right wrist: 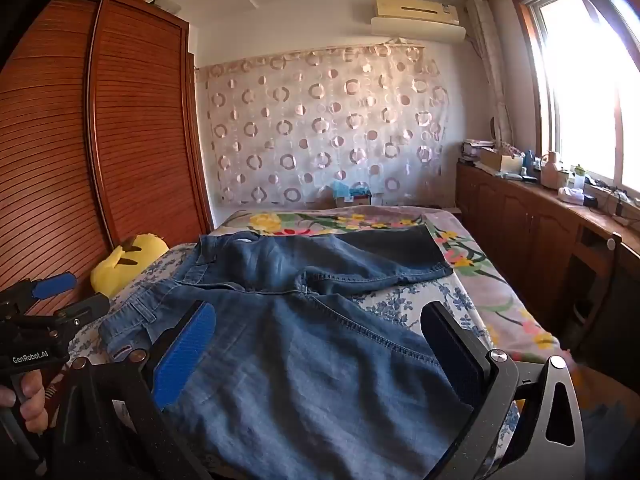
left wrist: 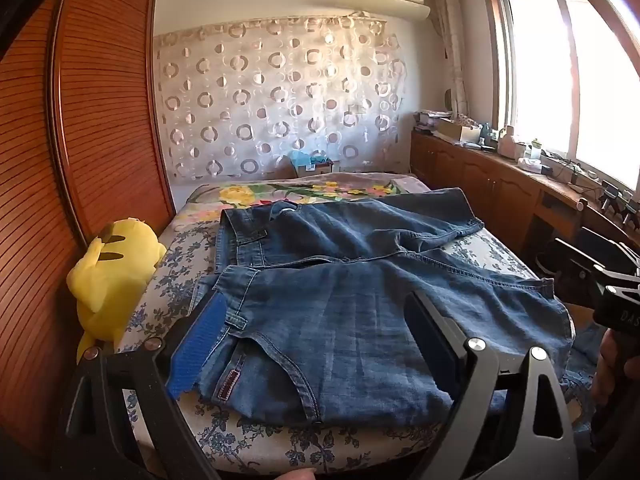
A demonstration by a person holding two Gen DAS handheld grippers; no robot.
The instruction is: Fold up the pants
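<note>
**Jeans spread flat, waist to the left, both grippers poised at the near edge**

Bed (left wrist: 188,248): floral cover, carries everything. A yellow plush toy (left wrist: 112,276) sits at its left edge against the wardrobe, apart from the denim.

Blue jeans (left wrist: 360,312): lying flat on the bed, unfolded. Long axis runs left to right across both views: waistband and belt loops at left, legs running off to the right. The far leg angles away toward the back right; the near leg reaches the bed's right edge and appears to droop over it.

Left gripper (left wrist: 316,340): jaws wide, holding nothing, hovering over the near waist and pocket area. Nearer arm for the waistband.

Right gripper (right wrist: 320,348): jaws wide, empty, over the seat and near thigh. Nearer arm for the leg ends.

Judgement: task barely begun. Next move likely brings one leg over the other across the long axis, so each gripper grips its own end.
</note>
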